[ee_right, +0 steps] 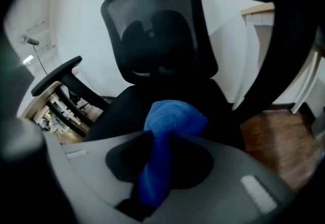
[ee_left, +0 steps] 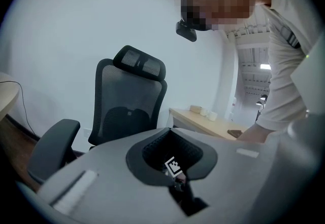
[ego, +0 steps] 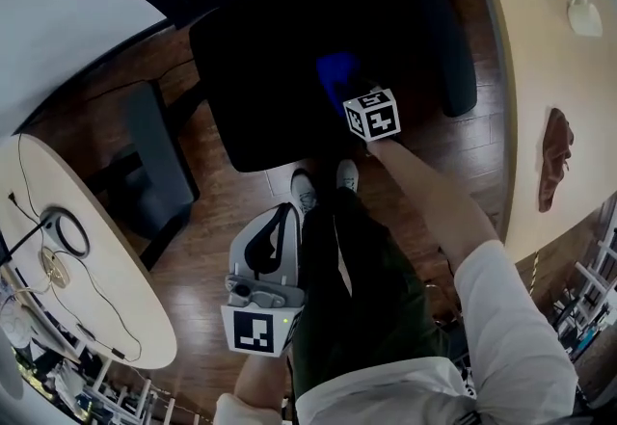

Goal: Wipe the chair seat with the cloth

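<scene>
Head view: the right gripper (ego: 371,113) reaches over the black seat (ego: 255,86), with the blue cloth (ego: 335,74) at its tip. The left gripper (ego: 265,283) is low by the person's legs.

Left gripper view: its jaws are together and empty.

Right gripper view: the jaws clamp the cloth (ee_right: 171,119), which bunches past the tips over the seat (ee_right: 124,111).

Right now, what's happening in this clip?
A person stands in front of a black office chair with a gripper in each hand. The right gripper is shut on a bunched blue cloth and reaches out over the chair seat, near its middle. Whether the cloth presses on the seat cannot be told. The left gripper is held back by the person's legs, off the chair, jaws together with nothing between them.
</scene>
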Tool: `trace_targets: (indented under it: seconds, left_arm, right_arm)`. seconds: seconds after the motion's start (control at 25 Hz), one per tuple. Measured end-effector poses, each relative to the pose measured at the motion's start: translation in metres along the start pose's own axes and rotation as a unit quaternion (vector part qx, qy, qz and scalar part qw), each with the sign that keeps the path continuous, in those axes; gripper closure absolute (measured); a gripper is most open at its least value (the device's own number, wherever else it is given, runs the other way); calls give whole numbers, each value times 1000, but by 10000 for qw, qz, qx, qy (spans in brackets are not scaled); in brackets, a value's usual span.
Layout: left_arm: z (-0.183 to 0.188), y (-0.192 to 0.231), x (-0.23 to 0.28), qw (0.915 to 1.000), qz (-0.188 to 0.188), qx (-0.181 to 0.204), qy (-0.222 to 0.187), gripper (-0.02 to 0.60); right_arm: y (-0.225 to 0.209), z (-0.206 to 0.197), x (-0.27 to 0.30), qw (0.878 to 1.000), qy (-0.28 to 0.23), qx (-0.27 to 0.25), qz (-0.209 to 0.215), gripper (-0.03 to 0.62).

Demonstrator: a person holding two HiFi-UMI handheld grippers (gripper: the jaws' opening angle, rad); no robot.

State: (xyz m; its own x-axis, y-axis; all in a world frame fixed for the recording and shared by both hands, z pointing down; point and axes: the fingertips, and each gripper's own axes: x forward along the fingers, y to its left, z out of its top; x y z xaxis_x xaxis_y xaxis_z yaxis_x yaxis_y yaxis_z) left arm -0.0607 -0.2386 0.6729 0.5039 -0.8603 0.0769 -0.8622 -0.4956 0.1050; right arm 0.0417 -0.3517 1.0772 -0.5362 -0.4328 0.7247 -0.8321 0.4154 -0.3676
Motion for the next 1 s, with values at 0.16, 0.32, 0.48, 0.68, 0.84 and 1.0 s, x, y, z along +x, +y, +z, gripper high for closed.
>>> trace_targets:
  seconds: [0.16, 0.32, 0.48, 0.68, 0.84, 1.0]
  left_arm:
    - [5, 11, -11, 10000, 81, 54, -6, 517]
    - [7, 36, -33, 9994, 350, 21, 16, 517]
    - [2, 62, -49, 9967, 773, -266, -30, 517]
    - [-7, 67, -52, 9949, 892, -474, -21, 517]
    - [-11, 48, -35, 9961, 725, -499, -4, 517]
    - [-2, 31, -16, 9978, 369, -532, -174, 517]
  right_arm:
    - [113, -32, 40, 9976, 71, 152, 679, 502]
    - [212, -64, 69, 9919, 244, 315, 1203, 500]
    - [257, -81, 89, 9889, 377, 276, 1411, 500]
    - [208, -87, 86, 9931, 394, -69, 1105, 500]
    - [109, -101, 54, 9974, 405, -34, 593, 500]
    - [3, -110, 1, 9995, 314, 10, -32, 501]
